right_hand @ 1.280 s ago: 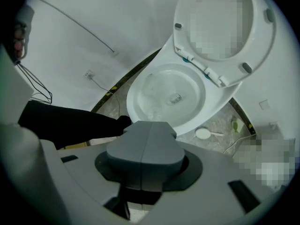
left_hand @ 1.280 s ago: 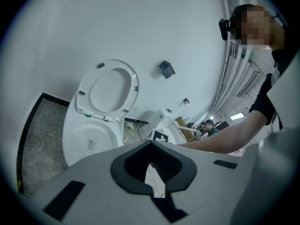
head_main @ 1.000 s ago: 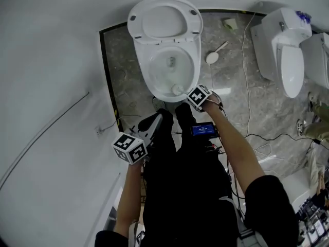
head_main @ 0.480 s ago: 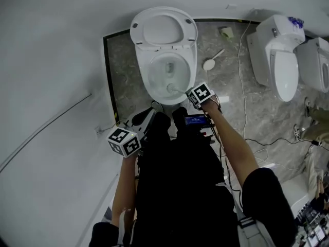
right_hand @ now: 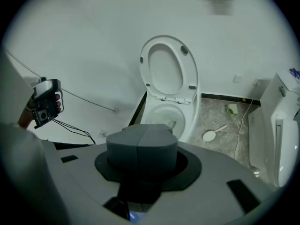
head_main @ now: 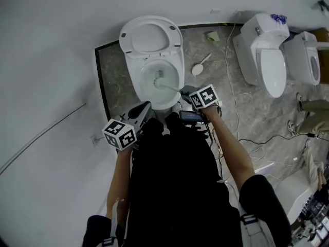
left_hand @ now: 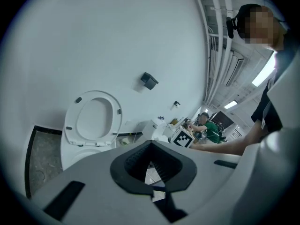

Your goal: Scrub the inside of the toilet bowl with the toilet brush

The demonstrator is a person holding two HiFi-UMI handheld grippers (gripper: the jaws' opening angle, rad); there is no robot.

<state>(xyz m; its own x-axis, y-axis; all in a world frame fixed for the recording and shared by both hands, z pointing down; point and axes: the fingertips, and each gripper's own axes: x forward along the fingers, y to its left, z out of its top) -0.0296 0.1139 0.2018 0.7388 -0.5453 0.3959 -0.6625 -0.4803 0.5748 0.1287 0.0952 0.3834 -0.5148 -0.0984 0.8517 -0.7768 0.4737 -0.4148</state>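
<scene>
A white toilet (head_main: 134,84) stands with its lid (head_main: 150,37) up against the wall. The toilet brush (head_main: 160,77) has its head down in the bowl, and its thin handle slants back to my right gripper (head_main: 186,94), which is shut on it. In the right gripper view the grey pads (right_hand: 142,142) are pressed together, and the bowl (right_hand: 157,114) lies beyond them. My left gripper (head_main: 143,109) hangs open and empty at the bowl's front left. Its dark pads (left_hand: 166,161) stand apart, with the toilet (left_hand: 79,149) to their left.
Two more white toilets (head_main: 262,55) (head_main: 304,55) stand to the right. A white long-handled round tool (head_main: 198,67) and cables (head_main: 231,86) lie on the marble floor. A small screen device (head_main: 190,116) sits at my waist. Another person's legs (head_main: 311,115) show at the right edge.
The brush head has moved from the bowl's front rim toward its middle, and more of the handle shows. The view has shifted. The left gripper stays open beside the bowl.
</scene>
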